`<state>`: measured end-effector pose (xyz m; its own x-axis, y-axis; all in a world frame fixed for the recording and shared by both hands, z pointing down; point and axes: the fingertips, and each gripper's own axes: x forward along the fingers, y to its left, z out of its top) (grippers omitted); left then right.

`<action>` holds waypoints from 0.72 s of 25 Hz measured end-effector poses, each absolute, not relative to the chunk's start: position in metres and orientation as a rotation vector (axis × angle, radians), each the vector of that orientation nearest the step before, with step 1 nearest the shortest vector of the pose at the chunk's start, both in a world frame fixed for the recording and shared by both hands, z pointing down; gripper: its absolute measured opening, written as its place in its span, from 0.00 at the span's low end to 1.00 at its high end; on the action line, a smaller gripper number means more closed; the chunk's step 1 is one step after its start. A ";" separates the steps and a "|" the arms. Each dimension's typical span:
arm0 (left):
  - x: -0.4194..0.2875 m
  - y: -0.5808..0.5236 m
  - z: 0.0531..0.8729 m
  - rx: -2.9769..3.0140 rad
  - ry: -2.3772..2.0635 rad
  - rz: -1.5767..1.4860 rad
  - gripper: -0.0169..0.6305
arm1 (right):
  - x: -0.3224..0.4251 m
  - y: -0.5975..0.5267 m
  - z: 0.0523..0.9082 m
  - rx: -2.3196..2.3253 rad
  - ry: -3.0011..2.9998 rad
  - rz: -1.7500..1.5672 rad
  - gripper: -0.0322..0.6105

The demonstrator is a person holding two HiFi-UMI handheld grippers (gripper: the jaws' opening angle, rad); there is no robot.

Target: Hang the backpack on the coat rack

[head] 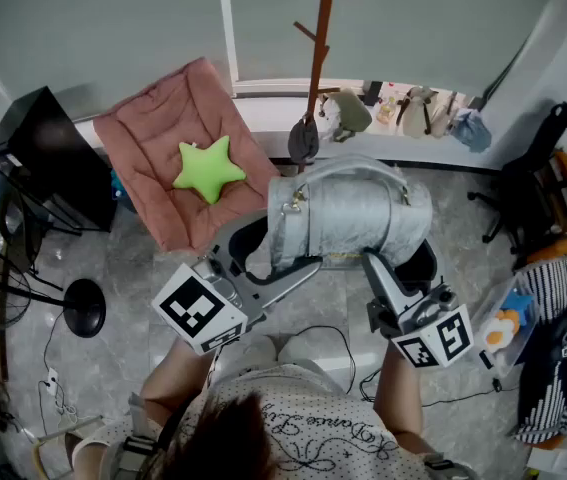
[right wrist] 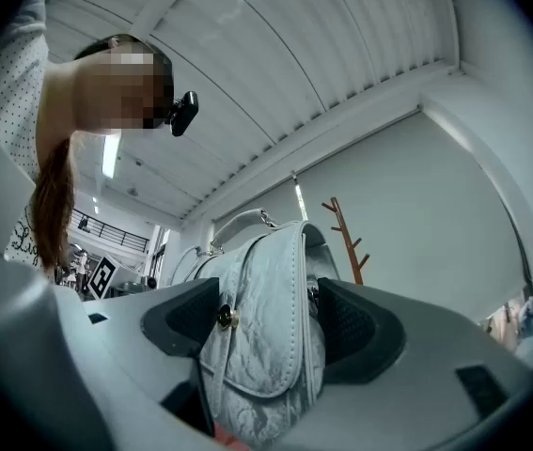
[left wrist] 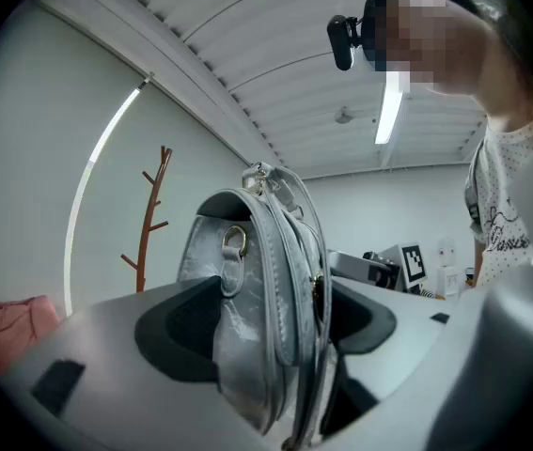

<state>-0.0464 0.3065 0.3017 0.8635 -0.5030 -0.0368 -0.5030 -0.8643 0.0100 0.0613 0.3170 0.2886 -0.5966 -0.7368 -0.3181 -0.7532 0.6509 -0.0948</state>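
Head view: silver backpack at frame centre, held up off the floor between both grippers. Left gripper takes its left end, right gripper its lower right end. Marker cubes show low in frame, over the person's lap.

Left gripper view: jaws spread wide and clamped on the backpack, black pads against both sides. The bag stands edge-on and upright, with a metal ring and strap on its near face.

Right gripper view: jaws also wide and clamped on the backpack, flap and gold snap facing the camera, handle arching up at top centre.

Coat rack, brown with short pegs, stands at top centre of the head view, beyond the backpack and apart from it. It shows left of the bag in the left gripper view and right of it in the right gripper view.

Pink cushion at upper left, with a green star pillow on it. Black chair at right edge.
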 end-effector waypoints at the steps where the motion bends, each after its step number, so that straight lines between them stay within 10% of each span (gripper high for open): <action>1: -0.047 0.308 0.301 3.032 -0.821 -0.060 0.53 | 0.060 0.318 0.288 -1.188 2.544 0.074 0.58; 18: -0.021 0.303 0.307 2.994 -0.910 -0.034 0.53 | 0.087 0.309 0.292 -1.121 2.572 0.036 0.58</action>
